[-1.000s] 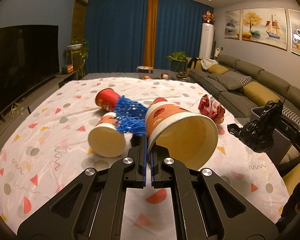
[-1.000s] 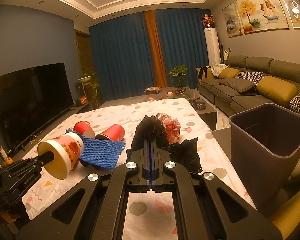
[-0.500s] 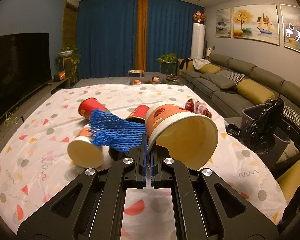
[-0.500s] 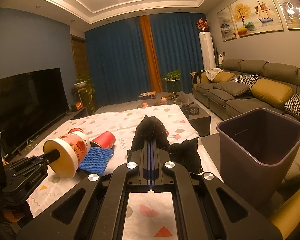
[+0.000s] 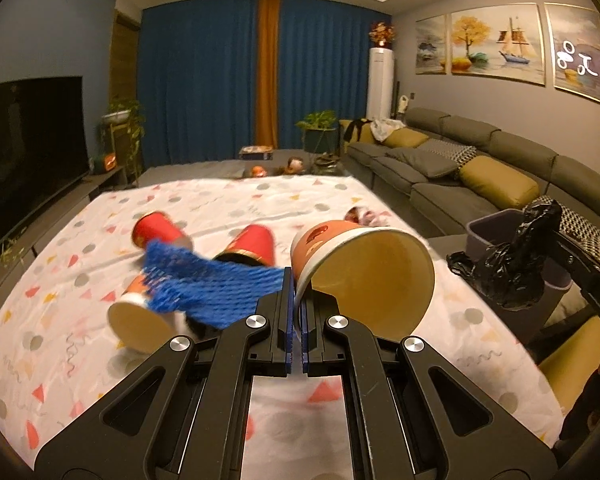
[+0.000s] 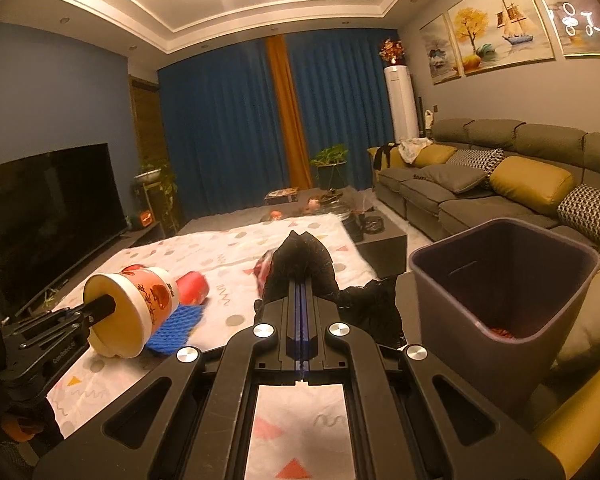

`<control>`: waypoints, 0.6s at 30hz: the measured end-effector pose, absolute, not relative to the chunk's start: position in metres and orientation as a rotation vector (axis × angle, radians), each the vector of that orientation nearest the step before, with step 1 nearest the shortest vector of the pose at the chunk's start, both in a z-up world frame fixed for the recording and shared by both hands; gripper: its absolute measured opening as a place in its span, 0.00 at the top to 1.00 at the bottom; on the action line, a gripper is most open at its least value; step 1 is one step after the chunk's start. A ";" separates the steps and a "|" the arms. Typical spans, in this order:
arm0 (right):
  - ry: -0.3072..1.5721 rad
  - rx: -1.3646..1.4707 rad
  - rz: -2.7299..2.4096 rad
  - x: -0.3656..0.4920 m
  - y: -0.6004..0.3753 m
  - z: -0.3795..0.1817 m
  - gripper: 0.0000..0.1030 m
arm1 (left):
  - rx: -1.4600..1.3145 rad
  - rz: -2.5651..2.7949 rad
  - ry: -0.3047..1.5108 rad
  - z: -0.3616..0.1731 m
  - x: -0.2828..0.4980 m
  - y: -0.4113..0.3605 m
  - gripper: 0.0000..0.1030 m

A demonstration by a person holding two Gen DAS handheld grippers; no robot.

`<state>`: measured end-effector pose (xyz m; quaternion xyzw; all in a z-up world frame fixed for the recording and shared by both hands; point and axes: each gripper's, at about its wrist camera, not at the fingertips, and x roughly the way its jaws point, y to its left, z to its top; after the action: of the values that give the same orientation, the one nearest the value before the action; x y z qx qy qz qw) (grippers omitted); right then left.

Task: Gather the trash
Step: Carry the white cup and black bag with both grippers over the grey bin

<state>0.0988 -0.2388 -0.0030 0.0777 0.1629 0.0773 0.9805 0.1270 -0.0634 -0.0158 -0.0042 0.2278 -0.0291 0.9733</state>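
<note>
Over the patterned cloth (image 5: 228,204), your left gripper (image 5: 296,280) pinches the noodle cup (image 5: 364,268) rim; right gripper (image 6: 302,292) clamps the black bag (image 6: 300,260) beside the bin (image 6: 500,280). 3 cups, blue net (image 5: 208,284) lie ahead.

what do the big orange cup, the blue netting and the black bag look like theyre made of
Big orange cup: probably paper, matte printed wall, plain tan inside, rolled white rim.
Blue netting: looks like soft foam mesh, open woven strands, drooping limply.
Black bag: thin plastic film by the look, crinkled, with small glossy highlights.
</note>
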 end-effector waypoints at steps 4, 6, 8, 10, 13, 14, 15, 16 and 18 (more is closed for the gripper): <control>0.306 0.146 0.122 0.099 -0.250 0.003 0.99 | 0.002 -0.099 0.441 -0.011 0.132 -0.084 0.98; 0.299 0.148 0.106 0.100 -0.258 0.004 0.99 | 0.007 -0.122 0.441 -0.011 0.136 -0.094 0.98; 0.291 0.146 0.084 0.099 -0.266 0.006 0.99 | 0.003 -0.144 0.444 -0.011 0.139 -0.102 0.98; 0.284 0.145 0.067 0.099 -0.275 0.008 0.99 | 0.001 -0.158 0.444 -0.010 0.143 -0.109 0.98; 0.268 0.146 0.029 0.099 -0.291 0.012 0.99 | 0.005 -0.187 0.432 -0.004 0.150 -0.123 0.98; 0.265 0.147 0.019 0.100 -0.296 0.013 0.99 | 0.005 -0.198 0.431 -0.002 0.153 -0.127 0.98; 0.261 0.150 0.007 0.100 -0.301 0.014 0.99 | 0.007 -0.214 0.428 0.001 0.156 -0.135 0.98; 0.257 0.151 -0.003 0.101 -0.305 0.015 0.99 | 0.012 -0.225 0.423 0.003 0.158 -0.142 0.98; 0.244 0.151 -0.034 0.100 -0.317 0.018 0.99 | 0.021 -0.249 0.412 0.008 0.163 -0.155 0.98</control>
<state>0.1003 -0.3171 0.0180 0.0753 0.1218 -0.0168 0.9896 0.1632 -0.1551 0.0082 0.0106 0.2040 -0.1232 0.9711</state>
